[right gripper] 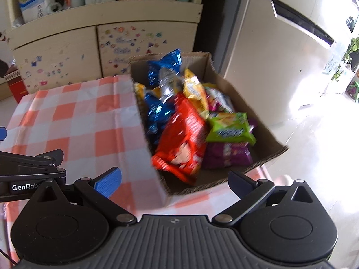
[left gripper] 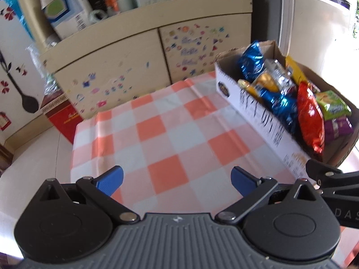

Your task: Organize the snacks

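Note:
A cardboard box (right gripper: pixel 267 132) (left gripper: pixel 258 121) stands at the right edge of the table. It holds several snack packs: a red bag (right gripper: pixel 181 143) (left gripper: pixel 310 121), blue bags (right gripper: pixel 165 67) (left gripper: pixel 251 60), a green pack (right gripper: pixel 231 129) (left gripper: pixel 334 105), a purple pack (right gripper: pixel 226 154) and yellow packs (right gripper: pixel 195 92). My left gripper (left gripper: pixel 177 179) is open and empty over the checked cloth, left of the box. My right gripper (right gripper: pixel 175 180) is open and empty above the box's near corner.
An orange-and-white checked cloth (left gripper: pixel 161 125) (right gripper: pixel 67 121) covers the table. Behind it stands a cream cabinet (left gripper: pixel 116 67) with stickers, and shelves of boxes above. A red box (left gripper: pixel 60 116) sits on the floor at the left. A fridge (right gripper: pixel 264 51) stands at the right.

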A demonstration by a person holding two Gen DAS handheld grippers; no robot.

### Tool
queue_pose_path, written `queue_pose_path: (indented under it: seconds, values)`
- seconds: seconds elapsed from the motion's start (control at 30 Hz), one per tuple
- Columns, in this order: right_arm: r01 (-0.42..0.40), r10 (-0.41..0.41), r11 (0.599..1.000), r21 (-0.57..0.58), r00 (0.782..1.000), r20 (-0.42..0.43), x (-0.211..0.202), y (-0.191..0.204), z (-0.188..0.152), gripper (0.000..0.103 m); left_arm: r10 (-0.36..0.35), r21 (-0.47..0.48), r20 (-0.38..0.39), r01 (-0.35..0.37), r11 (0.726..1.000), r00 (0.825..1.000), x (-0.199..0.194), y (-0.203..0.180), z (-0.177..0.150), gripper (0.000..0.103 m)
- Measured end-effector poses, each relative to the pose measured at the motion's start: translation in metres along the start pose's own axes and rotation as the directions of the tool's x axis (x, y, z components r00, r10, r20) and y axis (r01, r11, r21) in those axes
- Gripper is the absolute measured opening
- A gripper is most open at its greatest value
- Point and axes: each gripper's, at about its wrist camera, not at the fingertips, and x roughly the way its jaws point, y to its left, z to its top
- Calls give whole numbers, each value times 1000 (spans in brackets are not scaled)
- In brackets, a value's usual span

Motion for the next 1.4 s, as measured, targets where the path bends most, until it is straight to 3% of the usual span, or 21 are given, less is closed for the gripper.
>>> queue_pose_path:
  seconds: [0.33,0.6,0.77,0.97,1.4]
  values:
    - [-60,59,998,-22,998,-26,-6,23,-27,103,0,-30,-44,-1,1000,999,-4,25,-35,102]
    - [-86,88,995,50,995,-36,-21,31,-38,103,-5,-38,-20,5,999,1000,-20,38,-44,102]
    - [-122,124,992,36,991,-44,-22,46,-41,103,21,-54,-7,-22,998,1000,-26,55,-54,102]
    - [-150,145,988,-44,984,-102,-7,66,-50,103,45,-73,-48,-49,996,998,-15,69,-70,102]
    - [-189,184,981,-33,976,-115,50,71,-54,103,64,-111,-127,-78,991,990,19,77,-81,102]
